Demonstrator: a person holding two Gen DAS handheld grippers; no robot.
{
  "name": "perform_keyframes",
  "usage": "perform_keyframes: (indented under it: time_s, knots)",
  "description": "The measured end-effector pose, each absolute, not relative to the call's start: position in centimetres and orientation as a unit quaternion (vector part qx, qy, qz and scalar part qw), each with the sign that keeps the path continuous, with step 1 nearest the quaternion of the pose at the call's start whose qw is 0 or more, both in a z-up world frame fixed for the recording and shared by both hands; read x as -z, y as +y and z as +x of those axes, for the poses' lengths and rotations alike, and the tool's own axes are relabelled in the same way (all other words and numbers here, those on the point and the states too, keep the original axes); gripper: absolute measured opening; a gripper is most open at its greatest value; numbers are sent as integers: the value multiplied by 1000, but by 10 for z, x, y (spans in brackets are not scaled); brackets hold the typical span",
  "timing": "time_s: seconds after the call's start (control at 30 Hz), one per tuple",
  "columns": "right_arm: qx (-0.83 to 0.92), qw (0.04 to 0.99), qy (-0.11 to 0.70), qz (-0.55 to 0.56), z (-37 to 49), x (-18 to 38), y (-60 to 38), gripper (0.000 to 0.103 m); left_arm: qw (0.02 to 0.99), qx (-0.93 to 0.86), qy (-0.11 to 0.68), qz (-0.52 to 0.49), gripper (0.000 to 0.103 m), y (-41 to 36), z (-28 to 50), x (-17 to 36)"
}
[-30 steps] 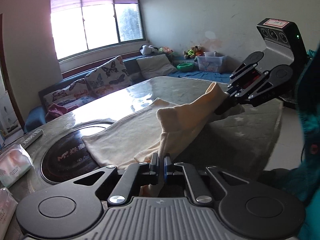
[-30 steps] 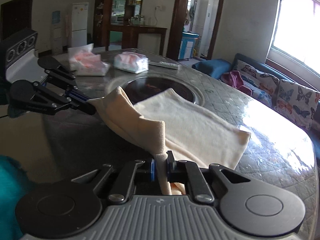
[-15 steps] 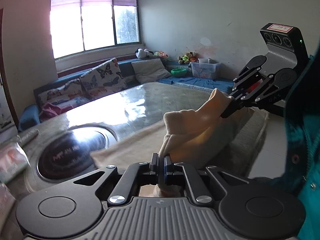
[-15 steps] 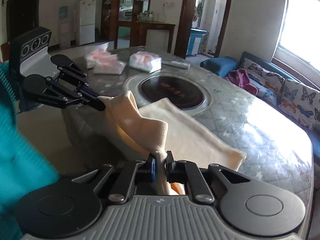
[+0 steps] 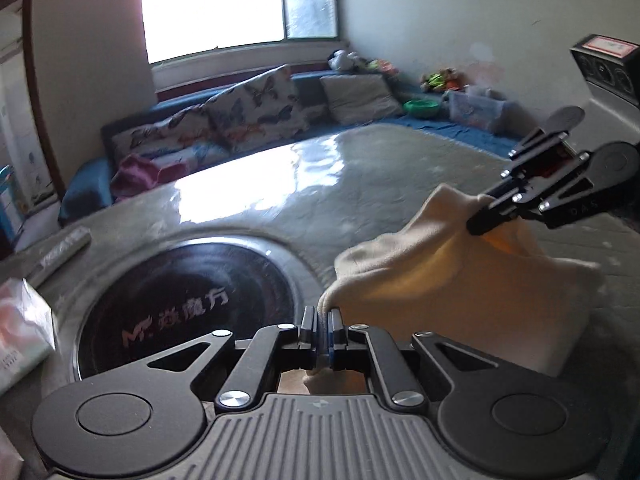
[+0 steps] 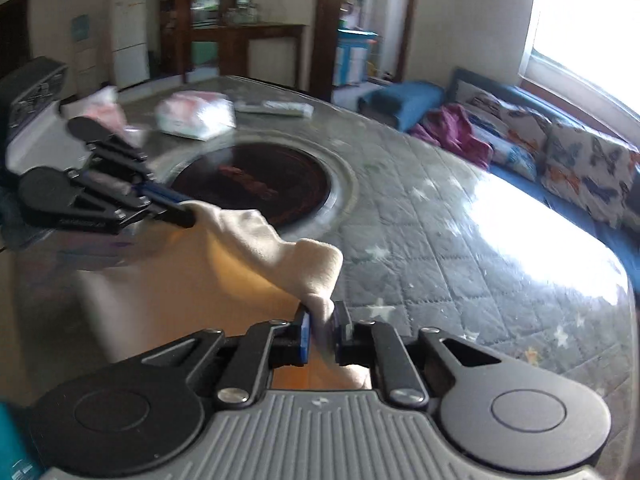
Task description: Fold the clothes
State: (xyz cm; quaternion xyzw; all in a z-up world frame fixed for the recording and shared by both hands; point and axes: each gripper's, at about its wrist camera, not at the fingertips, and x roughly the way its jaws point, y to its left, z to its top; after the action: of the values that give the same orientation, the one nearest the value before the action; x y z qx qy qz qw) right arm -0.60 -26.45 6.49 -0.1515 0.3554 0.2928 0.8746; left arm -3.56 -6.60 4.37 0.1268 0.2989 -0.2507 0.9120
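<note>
A cream cloth (image 5: 452,280) hangs between my two grippers above the near edge of the round table (image 5: 384,176). My left gripper (image 5: 321,332) is shut on one corner of the cloth. It also shows in the right wrist view (image 6: 180,216), clamped on the cloth's far end. My right gripper (image 6: 322,328) is shut on the other corner of the cloth (image 6: 280,264). It shows in the left wrist view (image 5: 480,224), pinching the cloth's top. The cloth sags between them and its lower part drops below the table edge.
A black round hotplate (image 5: 188,308) sits in the table's middle. White tissue packs (image 6: 196,114) and a remote (image 6: 276,107) lie on the far side. A pack (image 5: 20,332) lies at the left. A blue sofa with butterfly cushions (image 5: 248,112) runs under the window.
Both grippers have lifted the cloth off the table and pulled it toward the near edge. The part that lay spread over the table and hotplate now hangs between the grippers.
</note>
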Motion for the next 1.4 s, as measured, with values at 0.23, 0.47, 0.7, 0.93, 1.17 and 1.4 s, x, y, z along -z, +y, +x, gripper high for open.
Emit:
perform_keyframes:
  time_s: [0.23, 0.47, 0.7, 0.93, 1.17, 1.4]
  knots:
    - [-249, 891, 367, -100, 4, -29, -278, 27, 911, 237, 310, 135, 10, -69, -33, -34]
    - [-223, 908, 348, -74, 0, -45, -282, 27, 925, 227, 293, 85, 11, -70, -33, -62]
    - [-261, 893, 357, -86, 4, -39, -254, 22, 900, 295, 308, 85, 10, -113, -41, -64]
    - [-239, 896, 365, -86, 11, -21, -240, 22, 895, 270, 343, 88, 10, -120, -17, -41]
    - [-225, 909, 347, -55, 7, -31, -262, 21, 895, 259, 350, 96, 10, -123, -12, -38]
    - [-172, 918, 351, -63, -34, -50, -316, 21, 896, 258, 349, 95, 10, -126, -11, -37]
